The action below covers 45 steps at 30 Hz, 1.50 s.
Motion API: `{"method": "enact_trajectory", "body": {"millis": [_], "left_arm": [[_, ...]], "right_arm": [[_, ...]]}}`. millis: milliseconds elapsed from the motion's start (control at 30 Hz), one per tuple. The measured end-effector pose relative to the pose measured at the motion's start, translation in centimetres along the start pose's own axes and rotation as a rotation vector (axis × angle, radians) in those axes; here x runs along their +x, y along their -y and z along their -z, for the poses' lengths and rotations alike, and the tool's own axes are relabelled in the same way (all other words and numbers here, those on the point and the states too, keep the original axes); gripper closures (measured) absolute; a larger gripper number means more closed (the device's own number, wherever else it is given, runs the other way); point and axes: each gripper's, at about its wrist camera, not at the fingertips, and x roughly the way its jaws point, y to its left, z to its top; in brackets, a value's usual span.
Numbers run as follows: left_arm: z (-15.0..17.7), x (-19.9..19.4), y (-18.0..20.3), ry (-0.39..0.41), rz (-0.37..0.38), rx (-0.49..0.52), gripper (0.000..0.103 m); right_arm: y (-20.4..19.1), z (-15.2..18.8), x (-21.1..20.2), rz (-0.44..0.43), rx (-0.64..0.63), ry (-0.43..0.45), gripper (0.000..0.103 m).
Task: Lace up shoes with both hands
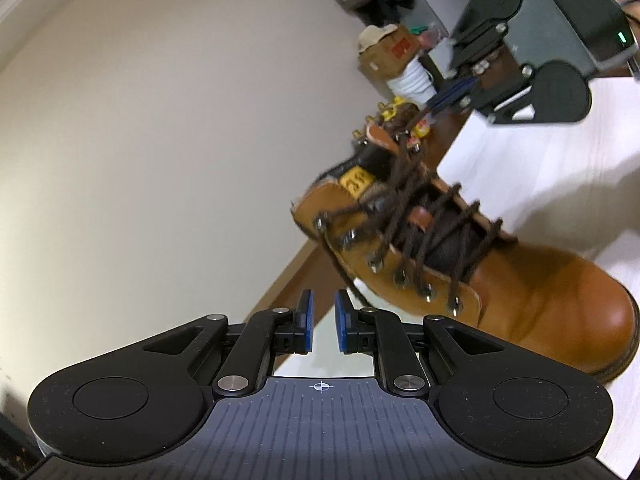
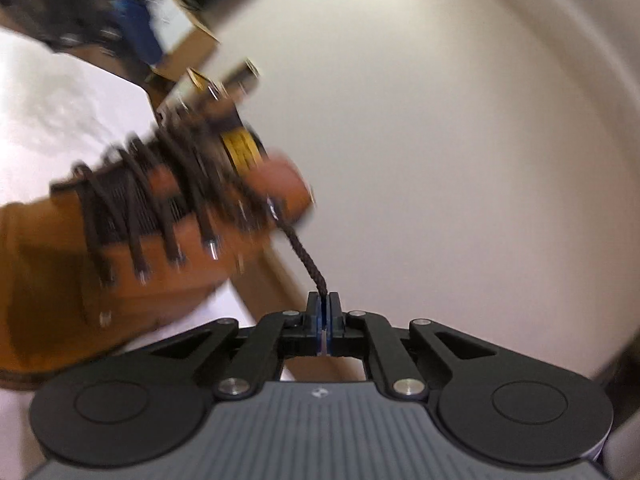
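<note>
A tan leather boot with dark brown laces lies on a white table top, its toe toward the lower right. My left gripper stands open beside the boot's ankle; nothing sits between its blue pads, and one loose lace strand runs just right of them. My right gripper reaches in from the upper right, above the boot's collar. In the right wrist view that gripper is shut on a lace end that leads tight up to the blurred boot.
A plain cream wall fills the left. Behind the boot stand a brown paper bag and a white container. A brown strip borders the white top. A cardboard box shows in the right wrist view.
</note>
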Motion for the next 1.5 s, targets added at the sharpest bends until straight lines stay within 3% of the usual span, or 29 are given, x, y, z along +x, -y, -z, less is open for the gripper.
{"method": "enact_trajectory", "body": {"millis": [267, 767, 1133, 1367, 1500], "left_arm": [[1.5, 1.2, -0.7, -0.021, 0.04, -0.115, 0.089], [3.0, 2.5, -0.8, -0.062, 0.105, -0.2, 0.089], [4.0, 2.8, -0.4, -0.068, 0.135, -0.191, 0.089], [3.7, 3.3, -0.3, -0.063, 0.15, -0.197, 0.089], [3.2, 3.0, -0.9, -0.029, 0.144, -0.209, 0.089]], "right_arm": [[0.4, 2.5, -2.4, -0.144, 0.184, -0.046, 0.101], [0.7, 4.4, -2.9, -0.166, 0.235, -0.086, 0.1], [-1.8, 1.3, -0.3, -0.181, 0.255, -0.104, 0.1], [-1.9, 1.8, 0.1, -0.172, 0.272, -0.132, 0.099], [-1.3, 2.3, 0.1, -0.175, 0.36, -0.134, 0.099]]}}
